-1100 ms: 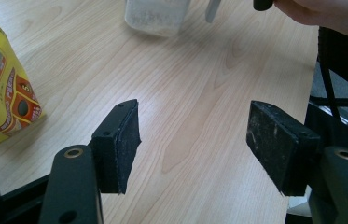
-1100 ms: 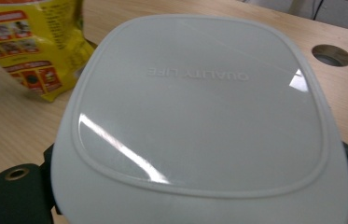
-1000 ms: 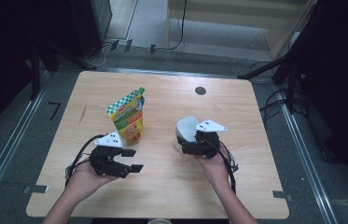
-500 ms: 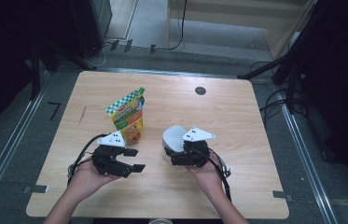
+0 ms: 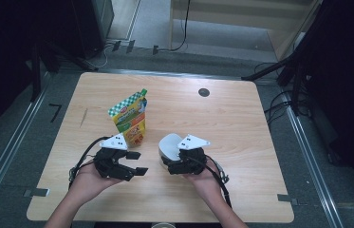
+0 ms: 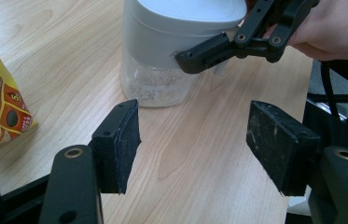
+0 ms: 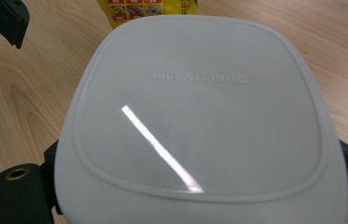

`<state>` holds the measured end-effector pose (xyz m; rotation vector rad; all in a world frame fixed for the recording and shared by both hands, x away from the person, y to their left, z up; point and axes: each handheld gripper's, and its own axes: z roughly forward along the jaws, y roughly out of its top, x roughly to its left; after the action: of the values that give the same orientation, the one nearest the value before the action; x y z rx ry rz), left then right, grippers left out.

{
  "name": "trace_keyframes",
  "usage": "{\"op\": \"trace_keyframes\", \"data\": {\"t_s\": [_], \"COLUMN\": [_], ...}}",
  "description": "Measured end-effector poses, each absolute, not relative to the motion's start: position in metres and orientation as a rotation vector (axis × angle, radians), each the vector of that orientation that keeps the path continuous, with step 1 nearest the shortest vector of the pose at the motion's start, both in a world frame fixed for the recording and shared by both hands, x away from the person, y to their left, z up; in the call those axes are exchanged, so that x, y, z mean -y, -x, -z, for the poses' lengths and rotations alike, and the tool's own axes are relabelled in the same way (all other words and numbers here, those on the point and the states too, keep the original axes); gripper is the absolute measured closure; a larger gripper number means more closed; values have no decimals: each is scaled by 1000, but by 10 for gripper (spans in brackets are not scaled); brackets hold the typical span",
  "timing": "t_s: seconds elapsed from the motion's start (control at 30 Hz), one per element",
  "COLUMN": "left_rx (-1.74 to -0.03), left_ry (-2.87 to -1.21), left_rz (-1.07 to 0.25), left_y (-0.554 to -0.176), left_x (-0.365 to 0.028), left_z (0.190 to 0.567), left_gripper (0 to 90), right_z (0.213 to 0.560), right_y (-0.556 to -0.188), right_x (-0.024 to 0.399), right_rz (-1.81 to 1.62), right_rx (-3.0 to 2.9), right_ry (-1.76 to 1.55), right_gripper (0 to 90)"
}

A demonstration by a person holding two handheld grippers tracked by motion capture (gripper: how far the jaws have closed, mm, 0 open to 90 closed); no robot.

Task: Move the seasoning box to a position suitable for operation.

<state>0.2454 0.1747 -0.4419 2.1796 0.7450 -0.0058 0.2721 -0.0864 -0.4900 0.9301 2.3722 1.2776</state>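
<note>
Centre of the high view: our right tool (image 5: 172,164) clamps the white-lidded container (image 5: 168,146) on the worktop (image 5: 241,123); left tool (image 5: 134,162) gapes empty; a yellow pouch (image 5: 131,118) stands upper left.

a light wooden table (image 5: 241,118) with rounded corners fills the centre of the high view. a yellow and green pouch (image 5: 131,118) stands on it left of centre, with a white-lidded clear container (image 5: 169,146) just to its lower right. a small dark disc (image 5: 204,92) sits in the tabletop toward the upper right.
</note>
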Motion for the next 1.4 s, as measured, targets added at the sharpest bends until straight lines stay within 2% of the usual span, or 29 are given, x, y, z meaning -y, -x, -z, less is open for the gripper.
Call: {"op": "trace_keyframes", "data": {"t_s": [0.37, 0.6, 1.07, 1.23, 1.4], "left_rx": [-745, -743, -745, -743, -740], "left_ry": [-2181, -2180, -2173, -2173, -2179], "left_rz": [6, 6, 1, -2, 0], "left_y": [-245, -246, -245, -244, -244], "left_x": [-174, -175, -178, -176, -175], "left_z": [442, 442, 440, 440, 441], "left_gripper": [357, 356, 355, 355, 355], "right_z": [492, 489, 471, 467, 464], "right_y": [-272, -271, -243, -235, -226], "right_x": [87, 89, 126, 142, 149], "right_rz": [-1301, -1300, -1305, -1331, -1331], "right_rx": [-2370, -2379, -2439, -2430, -2479], "right_ry": [-918, -953, -993, -1011, -935], "right_gripper": [150, 69, 94, 176, 403]}}
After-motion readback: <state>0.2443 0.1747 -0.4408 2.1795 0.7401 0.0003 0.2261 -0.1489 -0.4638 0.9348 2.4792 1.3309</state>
